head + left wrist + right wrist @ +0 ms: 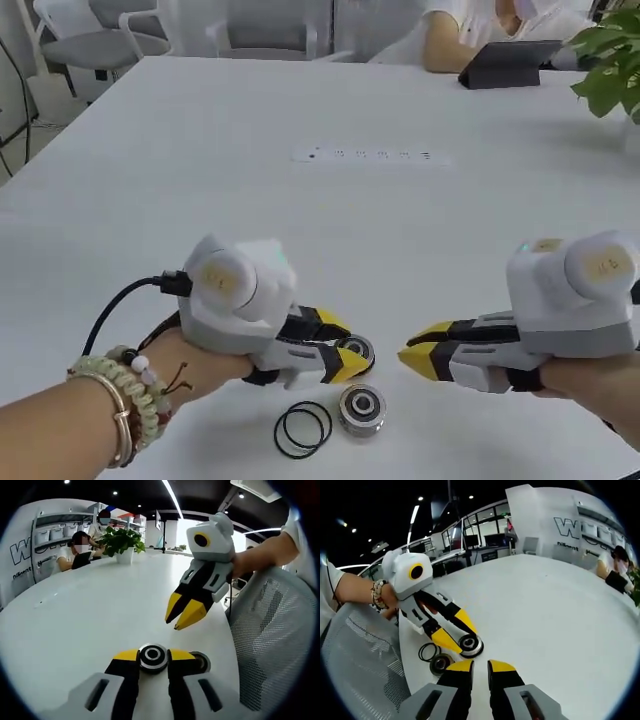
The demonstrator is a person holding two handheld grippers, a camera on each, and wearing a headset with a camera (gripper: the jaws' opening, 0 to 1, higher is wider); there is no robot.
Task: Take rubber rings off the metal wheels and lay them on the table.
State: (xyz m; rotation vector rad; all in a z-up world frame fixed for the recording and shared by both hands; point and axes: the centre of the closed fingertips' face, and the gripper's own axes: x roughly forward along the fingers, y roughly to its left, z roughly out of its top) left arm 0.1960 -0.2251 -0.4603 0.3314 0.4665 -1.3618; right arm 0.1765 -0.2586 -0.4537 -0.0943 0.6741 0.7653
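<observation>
Two metal wheels are in view, each a silvery disc with a dark bearing hub. The held wheel (358, 350) is clamped between the fingers of the left gripper (342, 348), close to the near edge of the counter (300, 230). The loose wheel (360, 410) lies flat just beside it. Two thin black rubber rings (303, 428) lie overlapping next to the loose wheel. The fingers of the right gripper (410, 357) are together, with nothing between them.

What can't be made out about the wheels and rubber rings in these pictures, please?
- Held metal wheel: the left gripper's jaws cover its rim in the head view, so any ring on it is hidden.
- Rubber rings, head view: overlapping, small, count unsure.
- Loose wheel: half behind a jaw, left gripper view.
</observation>
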